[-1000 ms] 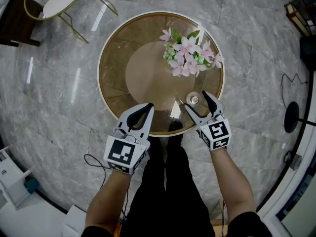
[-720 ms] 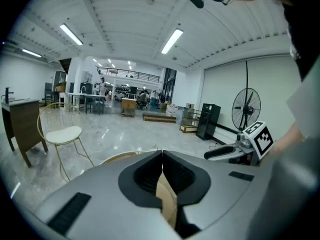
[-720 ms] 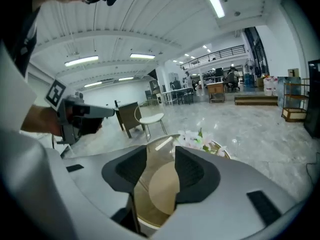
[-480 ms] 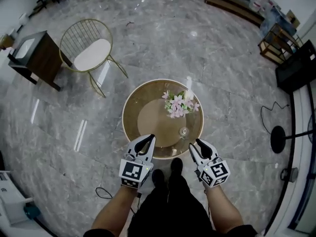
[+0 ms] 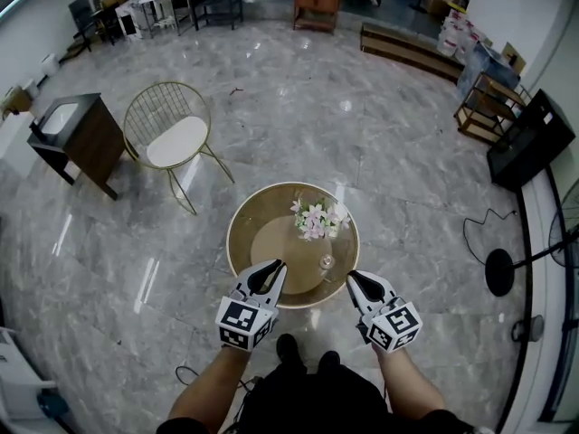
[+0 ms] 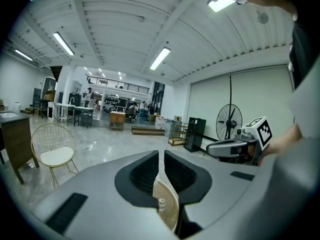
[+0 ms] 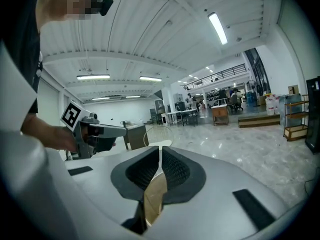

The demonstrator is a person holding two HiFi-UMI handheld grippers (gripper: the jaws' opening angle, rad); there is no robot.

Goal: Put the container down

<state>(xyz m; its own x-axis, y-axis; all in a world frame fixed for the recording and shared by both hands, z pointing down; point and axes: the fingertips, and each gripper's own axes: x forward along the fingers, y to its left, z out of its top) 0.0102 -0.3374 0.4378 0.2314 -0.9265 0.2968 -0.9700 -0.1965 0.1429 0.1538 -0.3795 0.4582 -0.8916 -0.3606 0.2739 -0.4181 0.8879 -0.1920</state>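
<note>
The container, a small clear glass (image 5: pixel 326 262), stands upright on the round gold-rimmed glass table (image 5: pixel 237 242), in front of a bunch of pink flowers (image 5: pixel 314 218). My right gripper (image 5: pixel 353 278) hovers at the table's near right edge, apart from the glass; its jaws are closing, nearly together, with nothing between them (image 7: pixel 160 151). My left gripper (image 5: pixel 276 267) hangs at the near left edge, jaws together and empty (image 6: pixel 161 154). Each gripper view looks out over the hall, with the table seen only through the slit.
A gold wire chair (image 5: pixel 172 134) and a dark cabinet (image 5: pixel 77 138) stand to the far left on the marble floor. A standing fan's base (image 5: pixel 499 274) and a cable lie to the right. Desks and shelves line the far wall.
The right jaws, wide open around the glass a second ago, have drawn back from it and come together. The head view has risen well away from the table. The left gripper stays shut.
</note>
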